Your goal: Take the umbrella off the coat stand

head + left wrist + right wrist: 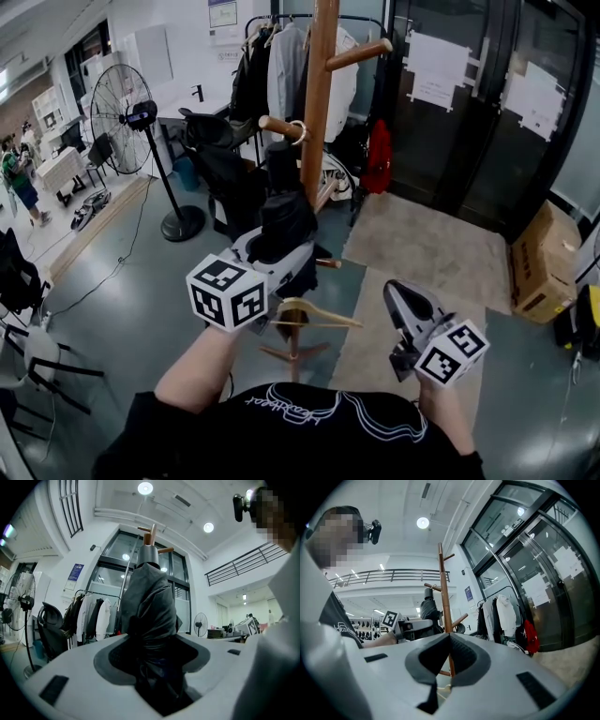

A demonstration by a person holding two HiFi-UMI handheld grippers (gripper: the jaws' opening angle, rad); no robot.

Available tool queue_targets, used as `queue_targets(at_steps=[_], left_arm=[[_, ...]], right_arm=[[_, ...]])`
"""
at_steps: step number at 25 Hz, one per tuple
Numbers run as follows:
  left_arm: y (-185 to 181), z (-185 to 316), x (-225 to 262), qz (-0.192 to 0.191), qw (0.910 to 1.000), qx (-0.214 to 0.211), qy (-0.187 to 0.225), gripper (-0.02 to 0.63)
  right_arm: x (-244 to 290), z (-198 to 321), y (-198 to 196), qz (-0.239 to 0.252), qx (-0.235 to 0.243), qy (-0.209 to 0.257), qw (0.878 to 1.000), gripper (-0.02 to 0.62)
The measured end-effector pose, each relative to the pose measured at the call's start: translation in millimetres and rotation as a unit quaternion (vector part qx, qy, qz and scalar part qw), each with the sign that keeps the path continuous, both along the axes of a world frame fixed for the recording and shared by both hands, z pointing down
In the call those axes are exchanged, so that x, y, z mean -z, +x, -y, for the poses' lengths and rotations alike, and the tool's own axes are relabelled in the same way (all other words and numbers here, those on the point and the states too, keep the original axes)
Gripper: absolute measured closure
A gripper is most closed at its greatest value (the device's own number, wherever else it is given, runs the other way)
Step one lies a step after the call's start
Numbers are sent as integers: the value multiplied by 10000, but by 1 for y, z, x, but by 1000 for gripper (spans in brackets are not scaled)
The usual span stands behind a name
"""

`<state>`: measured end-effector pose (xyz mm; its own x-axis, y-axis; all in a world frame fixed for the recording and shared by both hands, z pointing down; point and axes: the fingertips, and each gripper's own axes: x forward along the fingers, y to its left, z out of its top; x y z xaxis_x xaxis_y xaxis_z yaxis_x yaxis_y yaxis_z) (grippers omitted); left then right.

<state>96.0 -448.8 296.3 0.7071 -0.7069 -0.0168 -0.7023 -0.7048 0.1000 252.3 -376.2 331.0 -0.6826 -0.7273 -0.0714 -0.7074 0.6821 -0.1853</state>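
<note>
My left gripper (274, 251) pinches the folded umbrella (281, 192); my right gripper (401, 298) is pressed together, empty. The loop (298, 132) seems hooked on the coat stand (319, 84), so lifting it off remains.

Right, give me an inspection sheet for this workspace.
Surface: grey floor, beige mats by the doors.
Job's things: black folded umbrella up against the wooden coat stand, just below a peg.
Clutter: wooden hanger at the stand's base; cardboard box at right.
Grippers: left gripper shut on the umbrella; right gripper shut, empty.
Cables: one cable across the floor by the standing fan.
Surroundings: clothes rack, glass doors with paper notices.
</note>
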Motion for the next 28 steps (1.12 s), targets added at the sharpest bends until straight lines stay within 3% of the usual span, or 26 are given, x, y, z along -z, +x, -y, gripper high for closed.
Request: queue_targets(at_steps=[18, 28], left_arm=[[-33, -60, 34, -74, 9997, -59, 226, 376], [-57, -135, -16, -446, 9963, -610, -401, 376]], right_arm=[[24, -54, -60, -12, 361, 230, 9991, 595], [5, -97, -89, 239, 246, 11, 9994, 601]])
